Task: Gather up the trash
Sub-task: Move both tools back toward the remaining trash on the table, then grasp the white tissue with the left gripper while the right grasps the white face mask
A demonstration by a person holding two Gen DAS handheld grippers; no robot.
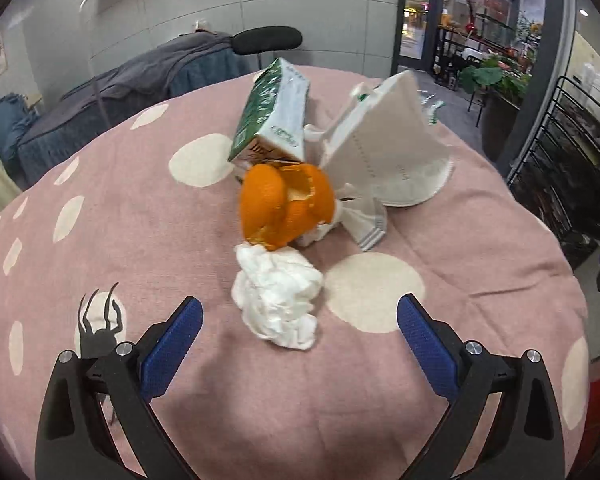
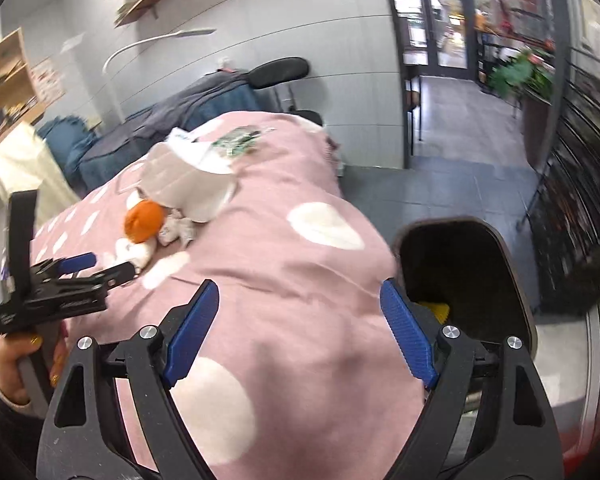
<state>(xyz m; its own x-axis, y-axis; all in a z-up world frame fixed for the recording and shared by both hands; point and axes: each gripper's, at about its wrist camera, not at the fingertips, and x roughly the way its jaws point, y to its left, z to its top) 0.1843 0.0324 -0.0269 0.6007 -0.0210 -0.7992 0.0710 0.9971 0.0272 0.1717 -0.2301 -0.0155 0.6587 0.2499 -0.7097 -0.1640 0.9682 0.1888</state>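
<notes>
Left wrist view: my left gripper (image 1: 300, 320) stood wide and empty. The crumpled tissue (image 1: 277, 300) lay straight ahead between its fingers, with the orange peel (image 1: 285, 210) just beyond.

Right wrist view: my right gripper (image 2: 297, 322) gaped empty near the bin (image 2: 516, 272), well apart from the tissue; the left was nearer.
</notes>
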